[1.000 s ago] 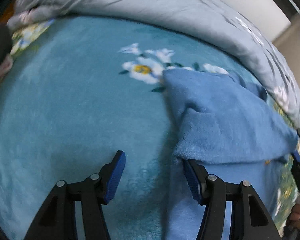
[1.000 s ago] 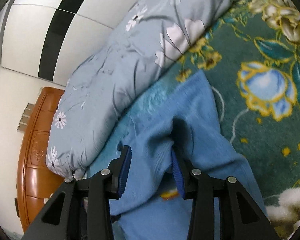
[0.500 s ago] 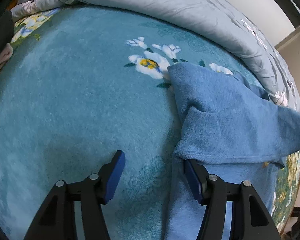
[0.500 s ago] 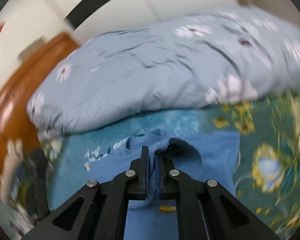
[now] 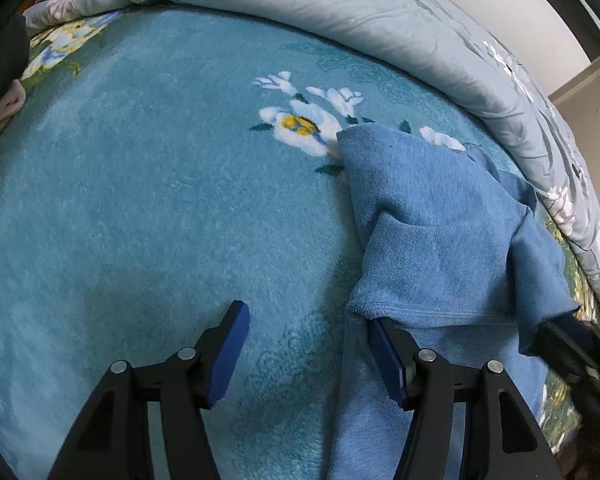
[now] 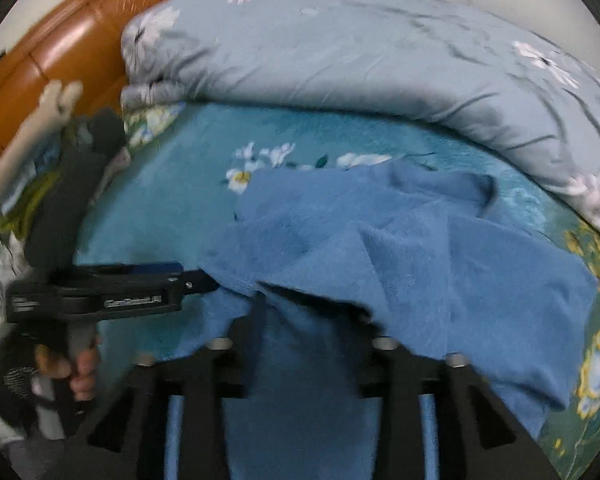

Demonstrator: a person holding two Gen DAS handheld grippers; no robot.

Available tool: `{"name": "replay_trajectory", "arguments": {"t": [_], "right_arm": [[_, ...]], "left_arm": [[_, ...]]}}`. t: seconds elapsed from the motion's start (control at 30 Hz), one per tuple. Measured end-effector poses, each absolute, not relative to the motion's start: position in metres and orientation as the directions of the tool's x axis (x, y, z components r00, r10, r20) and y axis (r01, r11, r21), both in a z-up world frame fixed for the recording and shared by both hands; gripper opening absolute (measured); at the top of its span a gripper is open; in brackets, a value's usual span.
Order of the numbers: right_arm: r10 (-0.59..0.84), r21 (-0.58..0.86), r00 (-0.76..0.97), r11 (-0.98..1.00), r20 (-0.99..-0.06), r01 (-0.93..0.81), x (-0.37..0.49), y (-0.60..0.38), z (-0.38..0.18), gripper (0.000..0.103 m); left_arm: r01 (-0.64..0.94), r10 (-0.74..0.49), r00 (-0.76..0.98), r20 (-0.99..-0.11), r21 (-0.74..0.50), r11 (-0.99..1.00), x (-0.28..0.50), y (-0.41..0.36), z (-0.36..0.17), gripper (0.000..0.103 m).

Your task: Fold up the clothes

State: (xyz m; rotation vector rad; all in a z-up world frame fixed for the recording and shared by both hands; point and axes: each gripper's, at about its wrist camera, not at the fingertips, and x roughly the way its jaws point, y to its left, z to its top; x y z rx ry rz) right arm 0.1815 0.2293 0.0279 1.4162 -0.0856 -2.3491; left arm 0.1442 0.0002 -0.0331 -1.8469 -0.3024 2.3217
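A blue fleece garment (image 5: 440,248) lies on the teal floral blanket (image 5: 140,200), with one part folded over toward its left edge. It also shows in the right wrist view (image 6: 400,240). My left gripper (image 5: 304,344) is open; its right finger sits under the folded hem, its left finger over bare blanket. It appears side-on in the right wrist view (image 6: 140,284). My right gripper (image 6: 312,320) stands wide open with the folded cloth draped over its fingertips, which are hidden. Its dark body shows in the left wrist view (image 5: 572,352).
A grey floral duvet (image 5: 380,12) is piled along the far side of the bed, also in the right wrist view (image 6: 360,52). A brown wooden headboard (image 6: 60,40) stands at the left. Other clothes (image 6: 40,128) lie near it.
My right gripper closed on the garment's edge, carried it over toward the left, and now stands open with the cloth lying over it. The left gripper has stayed open in place.
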Motion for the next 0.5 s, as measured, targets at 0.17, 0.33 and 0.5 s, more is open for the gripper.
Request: {"name": "replay_trajectory", "arguments": {"t": [0.17, 0.33, 0.5], "right_arm": [[-0.268, 0.172, -0.462, -0.956, -0.845, 0.24, 0.194, 0.26, 0.038, 0.044], [-0.224, 0.183, -0.451, -0.974, -0.864, 0.132, 0.193, 0.29, 0.025, 0.044], [-0.278, 0.224, -0.429, -0.959, -0.86, 0.173, 0.19, 0.272, 0.02, 0.044]], "left_arm": [[0.003, 0.253, -0.224, -0.941, -0.26, -0.966, 0.146, -0.001, -0.034, 0.065], [-0.006, 0.251, -0.221, -0.942, -0.256, -0.967, 0.147, -0.002, -0.035, 0.065], [-0.009, 0.247, -0.223, -0.943, -0.252, -0.968, 0.148, 0.0, -0.037, 0.065]]}}
